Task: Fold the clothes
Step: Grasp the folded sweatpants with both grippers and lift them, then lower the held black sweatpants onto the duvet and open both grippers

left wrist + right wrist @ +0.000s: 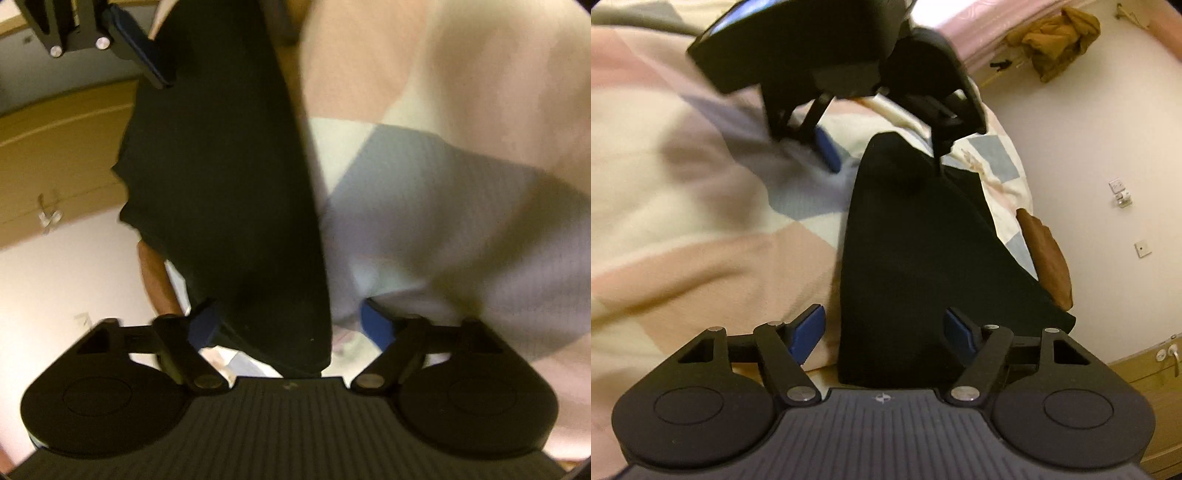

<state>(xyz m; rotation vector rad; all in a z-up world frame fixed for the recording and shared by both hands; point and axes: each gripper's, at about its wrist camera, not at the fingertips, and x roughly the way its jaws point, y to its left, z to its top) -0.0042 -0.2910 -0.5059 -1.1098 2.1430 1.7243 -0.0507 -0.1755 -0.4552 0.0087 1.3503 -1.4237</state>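
A black garment (908, 258) lies folded in a long strip on a bed with a checked pink, cream and blue cover (683, 192). In the right wrist view my right gripper (884, 330) is open, its blue pads on either side of the garment's near end. My left gripper (882, 155) shows at the far end, open over the garment's far end. In the left wrist view my left gripper (290, 323) is open astride the black garment (229, 192), and the right gripper (140, 48) appears at the top left.
A brown cloth (1049, 254) lies at the bed's right edge. A mustard garment (1056, 40) hangs on the white wall. Wall sockets (1121, 192) and a wooden floor or furniture edge (1145, 376) sit to the right. The bed cover (461, 177) fills the left view's right side.
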